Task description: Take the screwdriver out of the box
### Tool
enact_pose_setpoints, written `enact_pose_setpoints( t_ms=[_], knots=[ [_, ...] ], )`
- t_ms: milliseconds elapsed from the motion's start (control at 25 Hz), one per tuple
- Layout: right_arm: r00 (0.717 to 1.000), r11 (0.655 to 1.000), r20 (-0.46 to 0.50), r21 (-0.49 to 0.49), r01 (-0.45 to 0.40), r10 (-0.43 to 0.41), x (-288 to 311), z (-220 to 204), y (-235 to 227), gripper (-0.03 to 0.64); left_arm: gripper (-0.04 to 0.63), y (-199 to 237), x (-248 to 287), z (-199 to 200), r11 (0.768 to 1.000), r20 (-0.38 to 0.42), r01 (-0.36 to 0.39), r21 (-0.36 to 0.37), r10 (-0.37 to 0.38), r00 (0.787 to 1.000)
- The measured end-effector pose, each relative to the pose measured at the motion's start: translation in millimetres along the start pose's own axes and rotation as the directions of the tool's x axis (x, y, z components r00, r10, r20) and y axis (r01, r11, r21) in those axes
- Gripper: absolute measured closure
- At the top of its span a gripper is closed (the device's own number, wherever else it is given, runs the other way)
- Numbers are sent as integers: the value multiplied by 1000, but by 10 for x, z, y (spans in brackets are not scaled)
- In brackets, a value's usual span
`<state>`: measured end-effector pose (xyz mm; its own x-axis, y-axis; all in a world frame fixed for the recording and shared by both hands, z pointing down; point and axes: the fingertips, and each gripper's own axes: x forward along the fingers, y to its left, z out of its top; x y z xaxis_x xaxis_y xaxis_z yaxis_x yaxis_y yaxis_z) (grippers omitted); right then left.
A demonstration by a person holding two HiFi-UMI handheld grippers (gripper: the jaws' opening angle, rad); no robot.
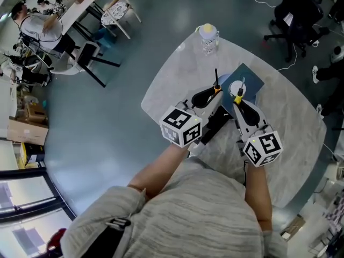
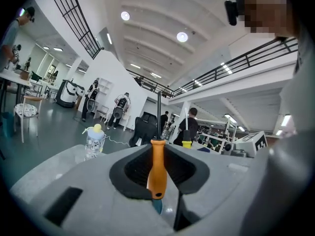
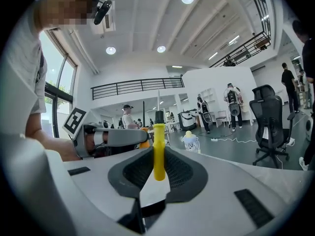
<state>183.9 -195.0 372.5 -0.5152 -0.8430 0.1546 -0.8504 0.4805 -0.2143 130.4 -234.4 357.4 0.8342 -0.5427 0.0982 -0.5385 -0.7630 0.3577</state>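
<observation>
Both grippers are held up above the round table (image 1: 172, 90), pointing nearly level. My left gripper (image 1: 214, 92) (image 2: 157, 175) is shut on an orange-handled screwdriver (image 2: 157, 163) (image 1: 216, 86), whose dark shaft stands straight up. My right gripper (image 1: 238, 97) (image 3: 158, 162) is shut on a yellow-handled screwdriver (image 3: 159, 149) (image 1: 238, 92), also upright, with a black collar on top. The flat blue box (image 1: 252, 82) lies on the table just beyond and under the right gripper. In the right gripper view the left gripper (image 3: 110, 136) shows close by on the left.
A clear bottle with a yellow cap (image 1: 208, 36) (image 2: 94, 140) (image 3: 190, 140) stands at the table's far edge. Black office chairs (image 1: 293, 15) (image 3: 268, 124) stand on the floor beyond. People stand far off by desks in a large hall.
</observation>
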Motion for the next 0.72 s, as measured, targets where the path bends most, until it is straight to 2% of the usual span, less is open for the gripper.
enact_pose_setpoints(
  t_ms=[360,720],
  knots=[
    [999,999,51,-34,8,-6,-184,136,-41,552,514,-180,42,-26,995,74,99,-35,-96,993],
    [999,999,43,-29,14,-13,-237,140,-75,552,514,-330,86,-103,982,92,158,-104,-149,985]
  ],
)
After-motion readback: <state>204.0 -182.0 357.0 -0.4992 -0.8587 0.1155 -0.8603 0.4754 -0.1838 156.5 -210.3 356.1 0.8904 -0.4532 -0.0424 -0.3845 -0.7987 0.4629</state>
